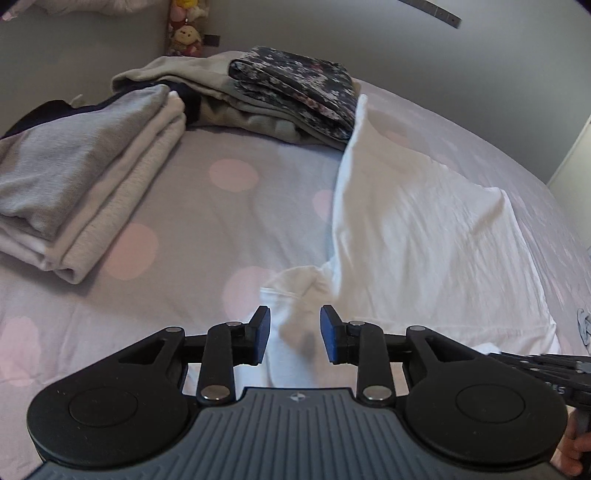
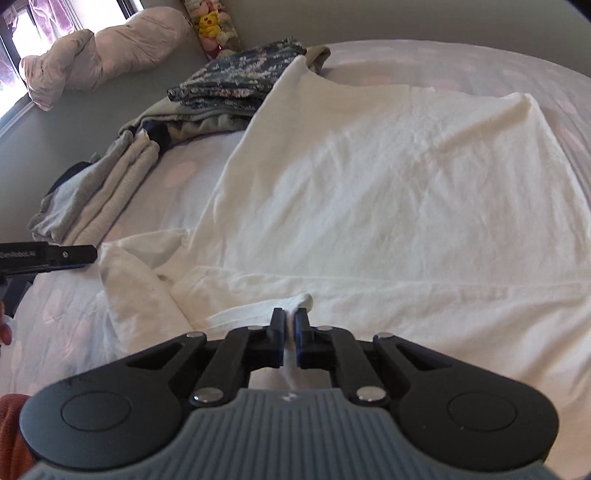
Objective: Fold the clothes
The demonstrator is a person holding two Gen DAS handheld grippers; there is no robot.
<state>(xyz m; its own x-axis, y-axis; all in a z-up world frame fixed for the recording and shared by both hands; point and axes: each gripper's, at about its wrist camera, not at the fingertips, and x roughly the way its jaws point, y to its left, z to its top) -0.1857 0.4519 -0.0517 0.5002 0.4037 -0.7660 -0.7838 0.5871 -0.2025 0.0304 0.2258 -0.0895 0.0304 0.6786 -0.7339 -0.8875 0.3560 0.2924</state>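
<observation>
A white T-shirt [image 2: 388, 192] lies spread on the bed, its near edge bunched; it also shows in the left wrist view [image 1: 417, 229]. My right gripper [image 2: 293, 328] is shut on a fold of the shirt's near edge. My left gripper [image 1: 294, 332] is open, with the shirt's crumpled sleeve [image 1: 291, 295] lying between and just beyond its blue pads, not pinched. The left gripper's side shows in the right wrist view [image 2: 48, 256], beside the sleeve [image 2: 136, 284].
The bed has a lilac sheet with pink dots [image 1: 207, 206]. A folded grey-white stack [image 1: 81, 184] lies at the left. A dark floral folded garment on khaki clothes [image 1: 295, 92] lies at the back. A pillow [image 2: 107, 48] and plush toys [image 2: 210, 26] lie by the wall.
</observation>
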